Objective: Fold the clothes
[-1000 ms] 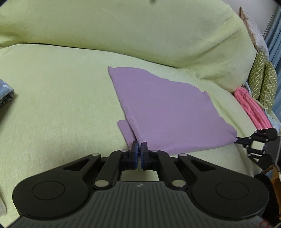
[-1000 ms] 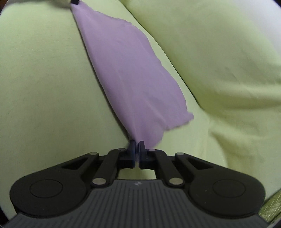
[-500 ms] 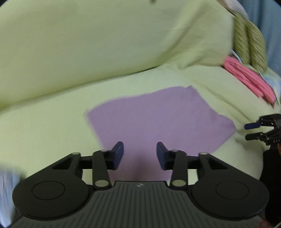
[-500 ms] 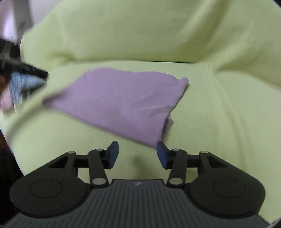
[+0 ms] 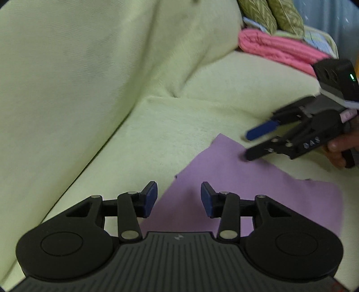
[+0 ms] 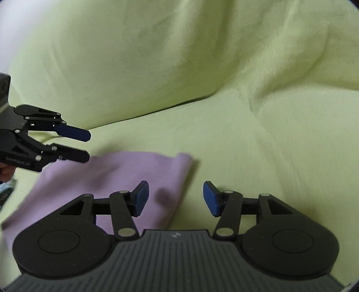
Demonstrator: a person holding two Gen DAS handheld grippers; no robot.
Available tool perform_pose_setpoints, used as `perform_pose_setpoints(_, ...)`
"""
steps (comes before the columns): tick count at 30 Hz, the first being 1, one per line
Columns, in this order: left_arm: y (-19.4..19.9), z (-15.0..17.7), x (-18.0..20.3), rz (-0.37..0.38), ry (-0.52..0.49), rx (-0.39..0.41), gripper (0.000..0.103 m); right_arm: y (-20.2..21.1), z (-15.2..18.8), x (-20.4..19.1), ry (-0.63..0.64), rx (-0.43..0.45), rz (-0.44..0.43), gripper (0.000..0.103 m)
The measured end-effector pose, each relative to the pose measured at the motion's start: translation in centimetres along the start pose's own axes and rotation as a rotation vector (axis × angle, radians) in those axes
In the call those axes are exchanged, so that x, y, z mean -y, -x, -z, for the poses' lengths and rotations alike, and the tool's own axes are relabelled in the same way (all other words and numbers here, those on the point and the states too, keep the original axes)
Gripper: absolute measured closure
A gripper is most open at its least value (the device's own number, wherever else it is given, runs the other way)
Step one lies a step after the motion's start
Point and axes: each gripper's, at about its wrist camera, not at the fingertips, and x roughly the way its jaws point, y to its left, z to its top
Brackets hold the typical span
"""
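Opening left tool (image 5: 178,197) | right tool (image 6: 175,197) opening | purple cloth (image 5: 235,179) beneath, unheld

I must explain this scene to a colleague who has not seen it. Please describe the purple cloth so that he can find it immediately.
Look at the big yellow-green sofa. On its seat lies the purple cloth, flat and folded, below the two opening claws, which do not hold it. It is the only purple thing: the pink folded cloth lies farther off, beside the green patterned cushions.
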Motion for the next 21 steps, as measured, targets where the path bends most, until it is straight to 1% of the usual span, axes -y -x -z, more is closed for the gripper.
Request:
perform_pose_setpoints(1, -0.7, -0.3, -0.1, 0.007, -0.029, -0.005, 0.049, -0.6, -0.1, 0.3, -0.013, 0.002, -0.015, 0.062)
perform_pose_setpoints(2, -1.2, -0.5, -0.1, 0.015, -0.058, -0.008, 0.049, -0.8, 0.1, 0.3, -0.012, 0.007, -0.025, 0.084)
perform_pose_setpoints(3, -1.7, -0.7, -0.1, 0.022, -0.086, -0.012, 0.049, -0.7, 0.4, 0.1, 0.002, 0.015, -0.032, 0.1)
perform_pose_setpoints(5, -2.5, -1.2, -0.1, 0.047, -0.128, -0.03, 0.048, -0.3, 1.0, -0.5, 0.05, 0.039, -0.039, 0.099)
perform_pose_setpoints(7, -3.4, -1.8, -0.2, 0.083, -0.159, -0.054, 0.048, 0.7, 1.9, -1.9, 0.157, 0.075, -0.019, 0.099)
perform_pose_setpoints(9, -4.4, -2.4, -0.1, 0.116, -0.182, -0.079, 0.048, 1.4, 2.3, -2.9, 0.235, 0.101, -0.015, 0.1)
perform_pose_setpoints(12, -5.7, -3.0, -0.2, 0.166, -0.193, -0.124, 0.048, 1.8, 2.7, -3.6, 0.286, 0.101, -0.018, 0.1)
perform_pose_setpoints(14, -6.3, -3.4, -0.5, 0.195, -0.163, -0.144, 0.048, 1.5, 2.6, -3.2, 0.267, 0.084, -0.019, 0.1)
perform_pose_setpoints(17, -7.2, -3.9, -1.2, 0.24, -0.094, -0.187, 0.049, 2.1, 2.1, -2.2, 0.188, 0.078, -0.005, 0.092)
perform_pose_setpoints(18, -7.3, -4.0, -1.2, 0.245, -0.091, -0.196, 0.05, 2.7, 2.1, -1.9, 0.156, 0.086, 0.0, 0.083)
perform_pose_setpoints(19, -7.4, -4.1, -1.1, 0.252, -0.089, -0.207, 0.053, 3.5, 2.1, -1.5, 0.121, 0.095, 0.002, 0.078)
perform_pose_setpoints(20, -7.4, -4.3, -1.0, 0.26, -0.092, -0.219, 0.058, 4.3, 2.3, -1.2, 0.081, 0.106, 0.005, 0.069)
perform_pose_setpoints(21, -7.4, -4.4, -0.9, 0.266, -0.098, -0.229, 0.06, 5.4, 2.7, -1.0, 0.038, 0.116, 0.005, 0.068)
